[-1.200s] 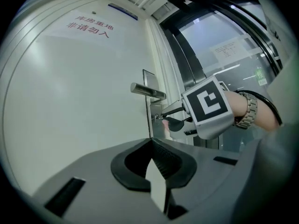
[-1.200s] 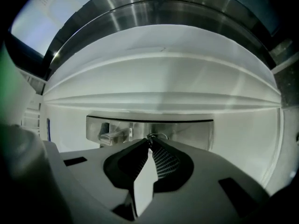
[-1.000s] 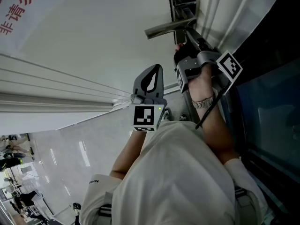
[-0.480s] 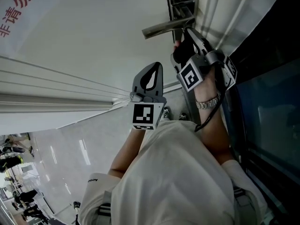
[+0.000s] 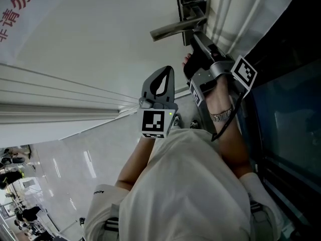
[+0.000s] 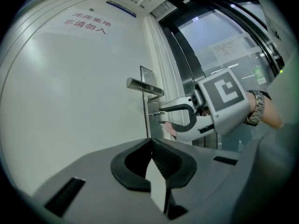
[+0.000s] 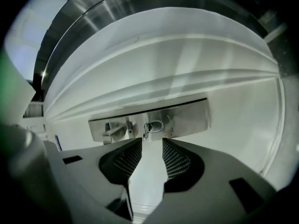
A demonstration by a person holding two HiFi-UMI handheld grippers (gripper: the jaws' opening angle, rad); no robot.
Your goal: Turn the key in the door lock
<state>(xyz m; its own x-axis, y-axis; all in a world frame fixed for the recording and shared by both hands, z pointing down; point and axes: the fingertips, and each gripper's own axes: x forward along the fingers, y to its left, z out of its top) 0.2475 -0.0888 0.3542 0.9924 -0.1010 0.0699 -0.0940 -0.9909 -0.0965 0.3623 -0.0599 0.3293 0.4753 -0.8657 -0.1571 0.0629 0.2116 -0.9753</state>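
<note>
My right gripper (image 7: 152, 141) has just opened wide and is empty. The small silver metal key (image 7: 153, 126) sits at twelve o'clock. It looks stiff and slick, so I'd pinch its bow. My left gripper (image 6: 151, 143) is closed.

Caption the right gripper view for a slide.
Right tongs, jaws just opened and empty, facing the key in the lock plate.

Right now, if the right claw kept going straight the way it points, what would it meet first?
Most likely the key in the lock plate, just beyond the right claw. Its jaws have just been opening, and nothing shows between the pads; depth is hard to judge.
</note>
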